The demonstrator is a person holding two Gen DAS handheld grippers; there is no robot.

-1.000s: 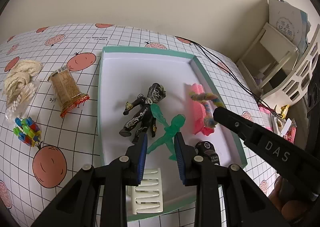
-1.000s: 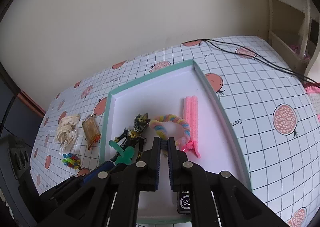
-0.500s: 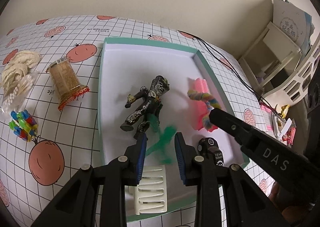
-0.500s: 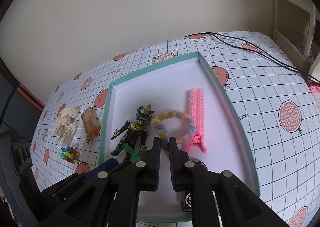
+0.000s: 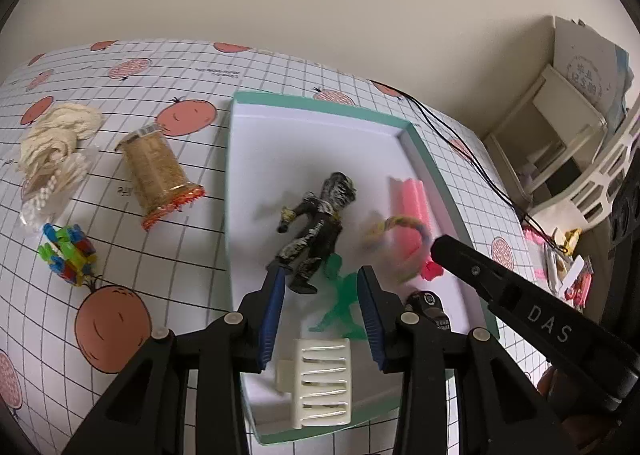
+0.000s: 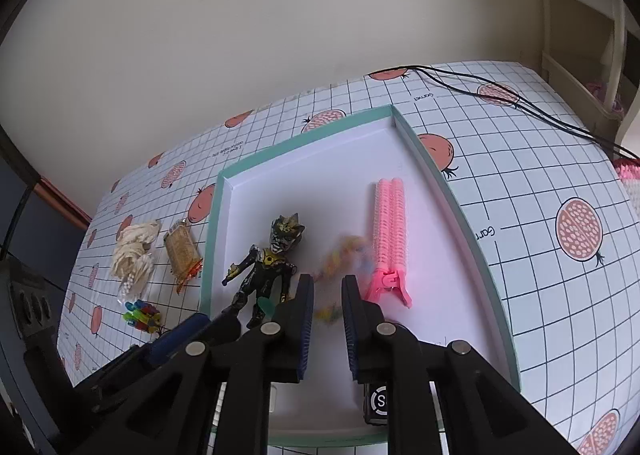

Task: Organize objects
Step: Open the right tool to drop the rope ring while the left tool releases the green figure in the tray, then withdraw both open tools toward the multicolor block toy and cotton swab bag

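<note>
The left gripper (image 5: 320, 307) hangs with its jaws apart over the translucent green plastic figure (image 5: 340, 305) in the teal-rimmed white tray (image 5: 434, 171). Right of it, the right gripper (image 6: 327, 315) gapes around a blurred pastel braided ring (image 6: 344, 255), beside the pink ribbed hair clip (image 6: 390, 231).

My way into the tray (image 6: 448, 183) is clear at its far half. Nearer, the black figure (image 6: 266, 269), pink clip (image 6: 390, 231) and blurred hair tie (image 6: 344, 255) crowd the floor.
</note>
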